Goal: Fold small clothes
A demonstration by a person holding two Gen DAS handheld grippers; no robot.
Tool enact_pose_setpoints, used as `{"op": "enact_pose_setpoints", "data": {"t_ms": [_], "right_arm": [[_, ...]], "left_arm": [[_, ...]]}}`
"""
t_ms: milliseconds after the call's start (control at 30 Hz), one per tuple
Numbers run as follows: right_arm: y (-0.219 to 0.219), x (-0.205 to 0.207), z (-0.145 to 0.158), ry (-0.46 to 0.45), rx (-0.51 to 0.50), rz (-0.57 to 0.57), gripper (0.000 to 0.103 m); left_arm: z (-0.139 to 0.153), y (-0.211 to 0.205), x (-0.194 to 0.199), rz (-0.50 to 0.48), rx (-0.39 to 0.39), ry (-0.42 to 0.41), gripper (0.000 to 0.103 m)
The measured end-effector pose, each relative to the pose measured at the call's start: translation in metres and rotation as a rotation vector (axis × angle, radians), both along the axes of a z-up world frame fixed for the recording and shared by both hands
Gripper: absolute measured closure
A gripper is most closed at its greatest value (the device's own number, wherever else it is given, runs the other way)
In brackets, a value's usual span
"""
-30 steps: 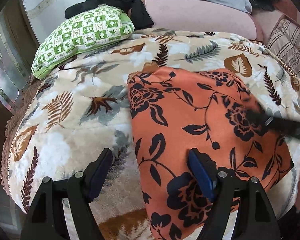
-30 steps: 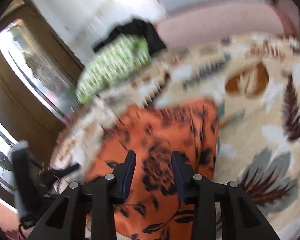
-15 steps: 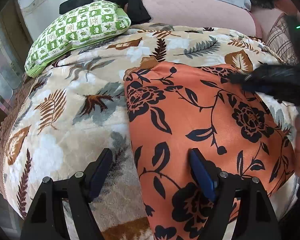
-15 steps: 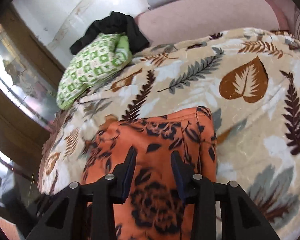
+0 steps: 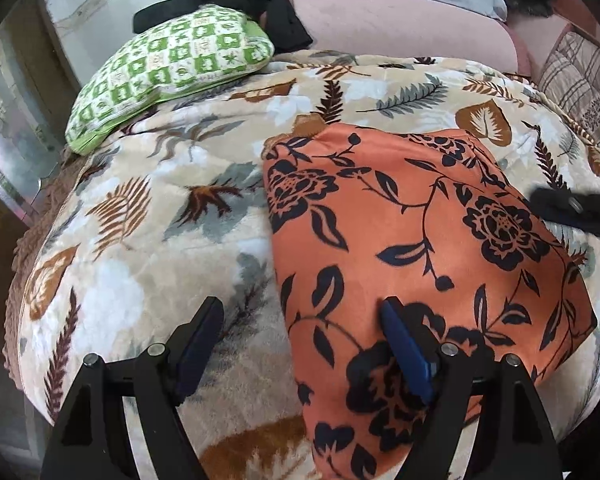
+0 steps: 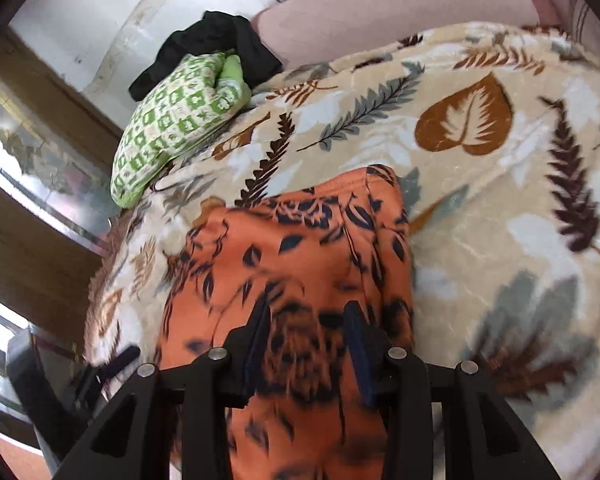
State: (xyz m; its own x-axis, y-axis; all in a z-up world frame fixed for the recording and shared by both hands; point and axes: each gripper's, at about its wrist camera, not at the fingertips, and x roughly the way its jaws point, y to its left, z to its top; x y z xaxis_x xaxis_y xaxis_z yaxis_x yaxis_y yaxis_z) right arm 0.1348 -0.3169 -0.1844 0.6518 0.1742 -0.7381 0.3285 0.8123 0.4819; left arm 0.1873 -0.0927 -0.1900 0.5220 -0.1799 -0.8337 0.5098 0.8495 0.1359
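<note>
Hovering low in the frame, the left claw (image 5: 300, 354) stands wide apart over the near edge of the orange cloth with black flowers (image 5: 420, 240) on the leaf-print blanket (image 5: 140, 240). The right claw (image 6: 308, 340) is half apart, holding nothing. Pinch only the edge, lift gently. Farther, upper left, lies the green checked pillow (image 5: 172, 68).

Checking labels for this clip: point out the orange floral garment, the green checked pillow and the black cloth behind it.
orange floral garment (image 5: 420, 240), left wrist view, middle of its top layer
green checked pillow (image 5: 172, 68), left wrist view, centre of its face
black cloth (image 6: 220, 36), right wrist view, its bunched top
</note>
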Motion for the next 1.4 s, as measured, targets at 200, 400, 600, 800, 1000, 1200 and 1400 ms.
{"op": "enact_pose_setpoints", "data": {"t_ms": [200, 400, 600, 800, 1000, 1200, 1400], "right_arm": [[0.023, -0.048, -0.026, 0.081, -0.049, 0.040, 0.060], [0.038, -0.064, 0.003, 0.047, -0.126, 0.063, 0.061], [0.061, -0.109, 0.071, -0.080, -0.259, 0.046, 0.052], [0.091, -0.152, 0.139, -0.209, -0.356, 0.018, 0.047], [0.110, -0.196, 0.183, -0.296, -0.380, -0.010, 0.045], [0.125, -0.232, 0.209, -0.360, -0.433, -0.024, 0.039], [0.138, -0.247, 0.223, -0.379, -0.453, -0.020, 0.039]], "left_arm": [[-0.006, 0.008, -0.012, 0.046, -0.016, 0.032, 0.021], [0.037, 0.026, -0.052, 0.070, -0.061, -0.026, 0.021], [0.112, 0.049, -0.099, 0.117, -0.116, -0.184, 0.021], [0.170, 0.066, -0.133, 0.152, -0.138, -0.294, 0.021], [0.213, 0.083, -0.164, 0.188, -0.179, -0.357, 0.019], [0.242, 0.091, -0.189, 0.205, -0.208, -0.418, 0.016], [0.263, 0.095, -0.206, 0.224, -0.202, -0.465, 0.016]]}}
